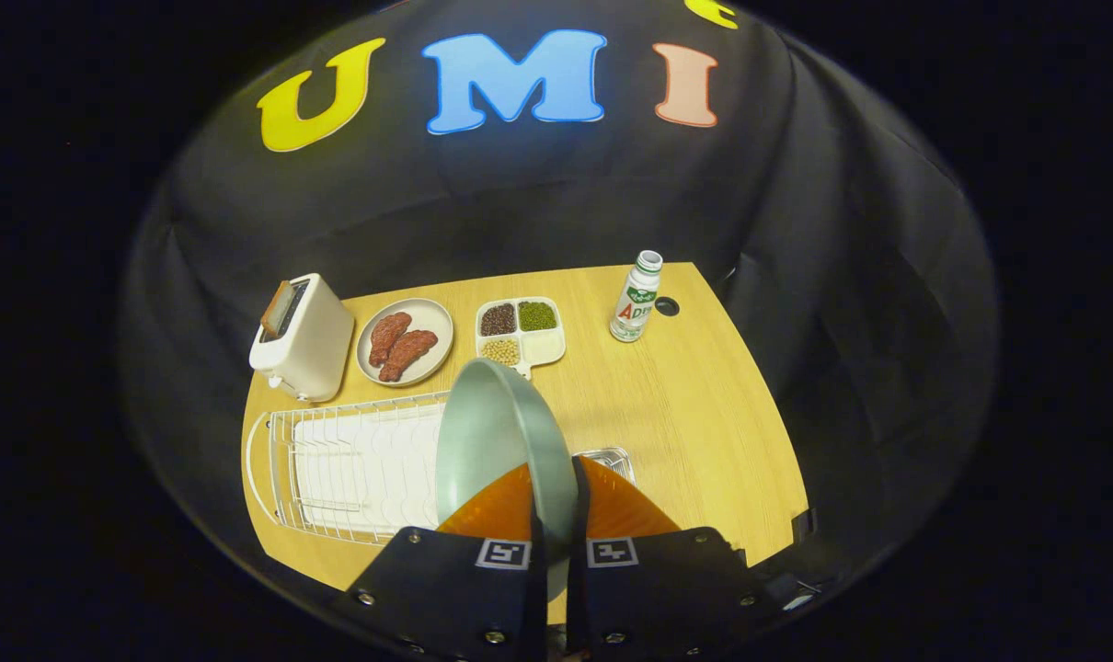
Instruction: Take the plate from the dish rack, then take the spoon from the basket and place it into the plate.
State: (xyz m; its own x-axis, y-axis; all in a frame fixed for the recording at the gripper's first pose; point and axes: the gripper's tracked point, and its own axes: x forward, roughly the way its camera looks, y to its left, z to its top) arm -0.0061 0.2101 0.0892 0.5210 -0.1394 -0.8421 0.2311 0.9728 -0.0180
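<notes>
My gripper [556,515] is shut on the rim of a grey-green plate [497,441], which stands on edge between the fingers and is lifted above the table. Below and to the left of the plate lies the white wire dish rack [354,469] on its white drip tray. A small wire basket [612,457] peeks out just right of the fingers, mostly hidden by them and the plate; I cannot make out the spoon in it.
On the wooden table [694,414] beyond the rack stand a white toaster [304,336] with bread, a grey plate of sausages [405,342], a divided tray of beans [520,331] and a small white bottle [637,299].
</notes>
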